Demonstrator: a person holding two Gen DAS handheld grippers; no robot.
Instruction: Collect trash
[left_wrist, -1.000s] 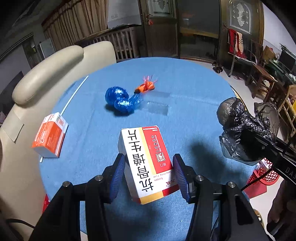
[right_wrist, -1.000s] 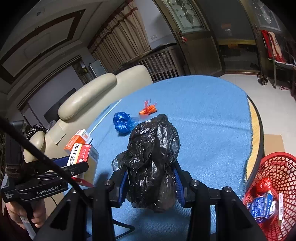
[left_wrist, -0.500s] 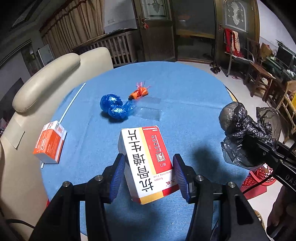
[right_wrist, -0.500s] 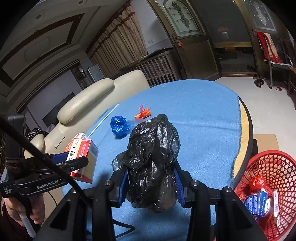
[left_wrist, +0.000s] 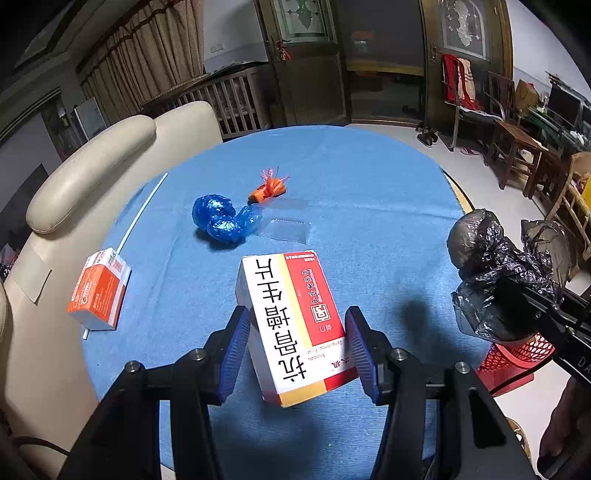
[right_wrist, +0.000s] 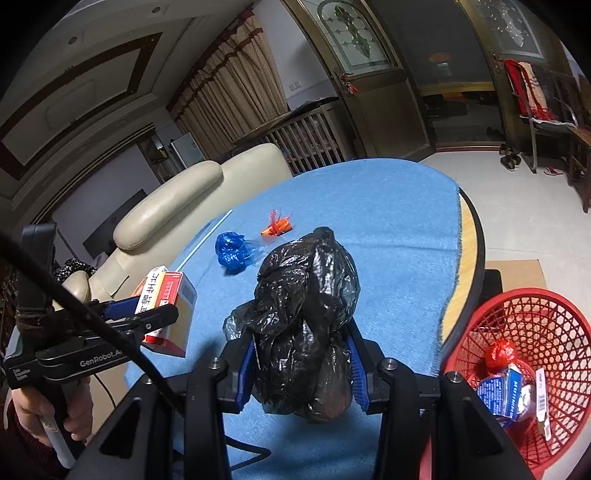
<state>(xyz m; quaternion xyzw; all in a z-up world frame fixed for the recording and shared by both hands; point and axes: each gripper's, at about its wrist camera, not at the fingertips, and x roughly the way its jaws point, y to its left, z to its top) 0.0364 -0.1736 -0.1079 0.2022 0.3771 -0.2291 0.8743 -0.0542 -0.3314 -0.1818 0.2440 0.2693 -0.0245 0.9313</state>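
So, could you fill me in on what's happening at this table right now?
A person is clearing trash off a round table with a blue cloth, holding a gripper in each hand. The left gripper grips a red-and-white cardboard medicine box; the right gripper is clamped on a crumpled black plastic bag. A red mesh plastic basket on the floor beside the table already holds some trash. A blue plastic wad, an orange wrapper and an orange carton remain on the cloth.
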